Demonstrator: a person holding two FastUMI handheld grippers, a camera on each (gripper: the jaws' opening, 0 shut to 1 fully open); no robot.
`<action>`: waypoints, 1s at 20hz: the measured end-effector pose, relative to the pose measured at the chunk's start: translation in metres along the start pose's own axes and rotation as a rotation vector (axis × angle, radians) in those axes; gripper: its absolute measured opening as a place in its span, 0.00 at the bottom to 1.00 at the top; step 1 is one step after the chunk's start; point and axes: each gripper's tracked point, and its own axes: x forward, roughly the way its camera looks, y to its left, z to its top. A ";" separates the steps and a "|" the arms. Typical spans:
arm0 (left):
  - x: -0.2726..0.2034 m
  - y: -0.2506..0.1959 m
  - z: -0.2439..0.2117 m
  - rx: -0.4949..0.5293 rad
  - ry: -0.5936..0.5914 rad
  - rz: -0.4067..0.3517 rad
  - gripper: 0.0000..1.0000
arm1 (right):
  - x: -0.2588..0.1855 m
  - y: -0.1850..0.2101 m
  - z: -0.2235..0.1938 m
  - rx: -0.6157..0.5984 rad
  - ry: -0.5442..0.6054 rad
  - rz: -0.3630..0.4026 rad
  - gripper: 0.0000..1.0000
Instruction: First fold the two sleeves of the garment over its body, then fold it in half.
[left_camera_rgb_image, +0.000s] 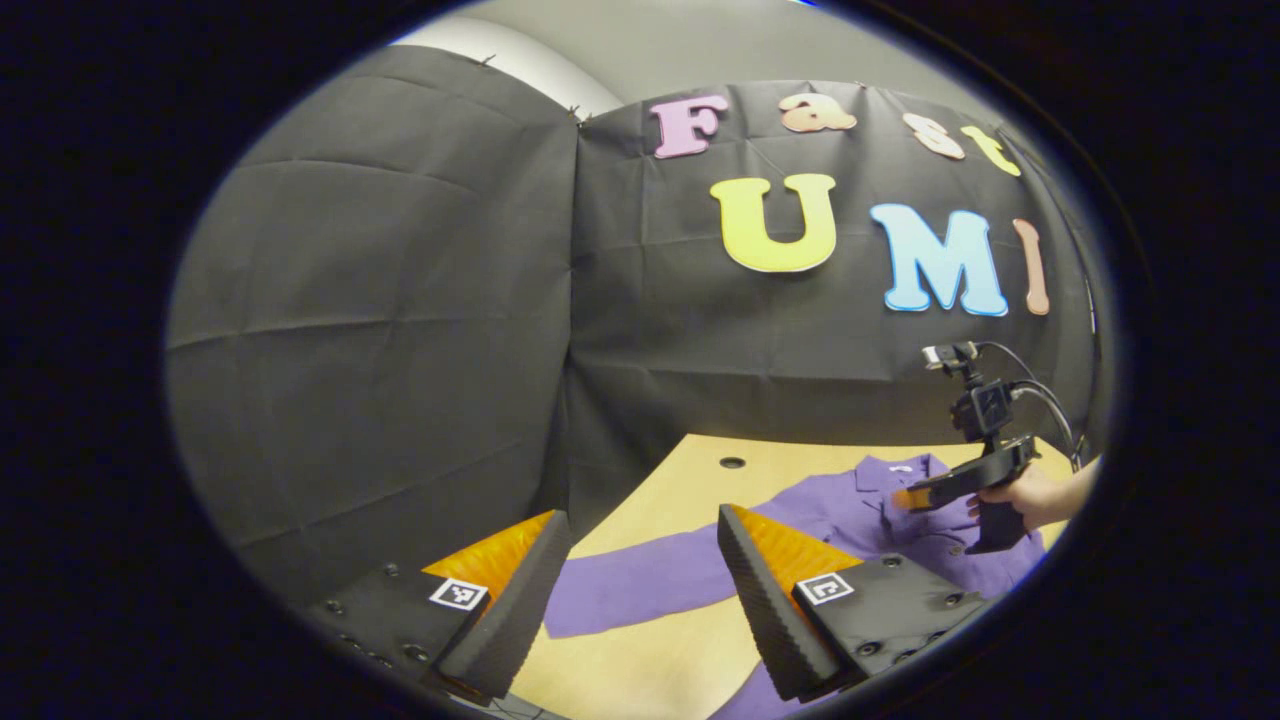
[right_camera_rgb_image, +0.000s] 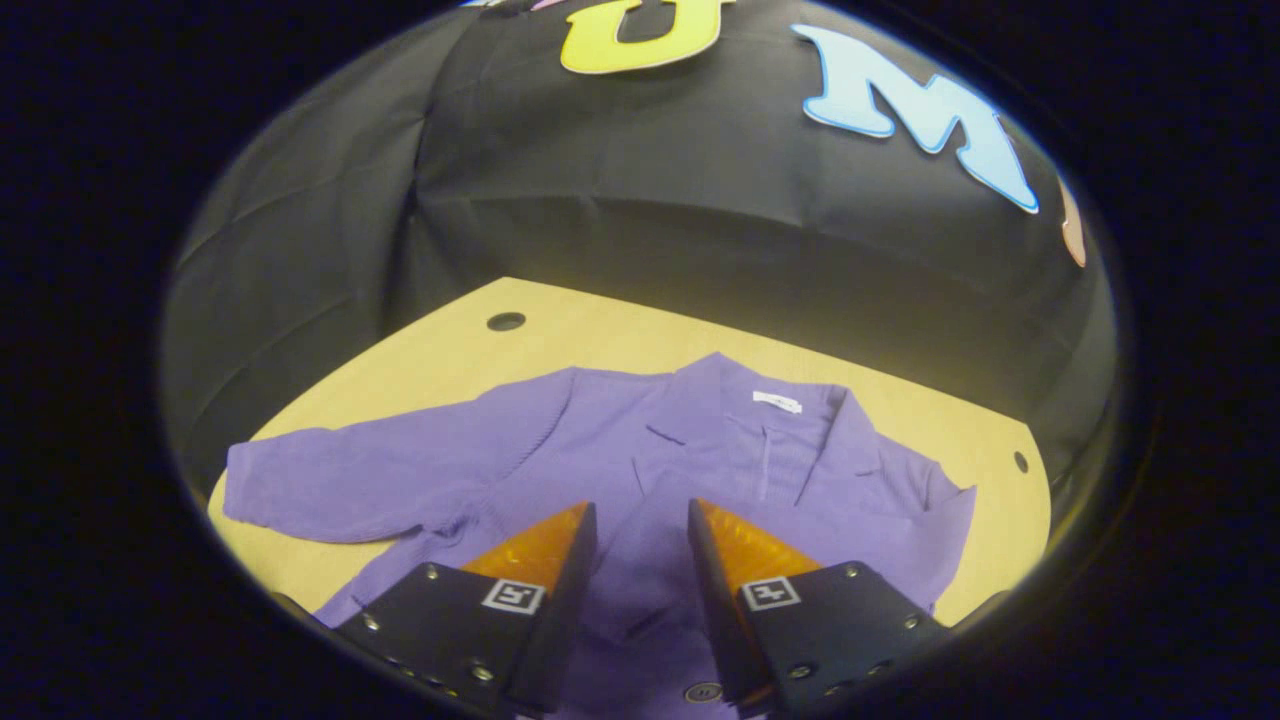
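Booth interior, as we recorded it. Wall: black cloth (left_camera_rgb_image: 400, 330), hung in panels that met at a vertical seam, creased into faint squares, pinned along its top edge. Above it we noted a pale grey wall or ceiling (left_camera_rgb_image: 700, 40) with a lighter curved band at the left. Tabletop (right_camera_rgb_image: 600, 340): light wood, smooth, butted against the cloth; we counted one dark round hole (right_camera_rgb_image: 506, 321) near its far left corner and a smaller one (right_camera_rgb_image: 1020, 461) by its right edge. Light: even, soft, casting weak shadows.

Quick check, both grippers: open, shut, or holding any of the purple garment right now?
Left gripper: open, holding nothing, above the outstretched sleeve.
Right gripper: open, holding nothing, over the garment body.
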 end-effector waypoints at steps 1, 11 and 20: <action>0.003 0.001 -0.001 -0.002 -0.002 0.001 0.97 | -0.007 0.000 0.006 0.000 -0.019 0.003 0.65; 0.036 0.050 -0.073 -0.062 0.128 0.114 0.97 | -0.135 0.010 0.039 0.055 -0.212 -0.002 0.95; 0.080 0.084 -0.156 -0.143 0.353 0.202 0.95 | -0.214 -0.001 0.021 0.106 -0.247 -0.066 0.96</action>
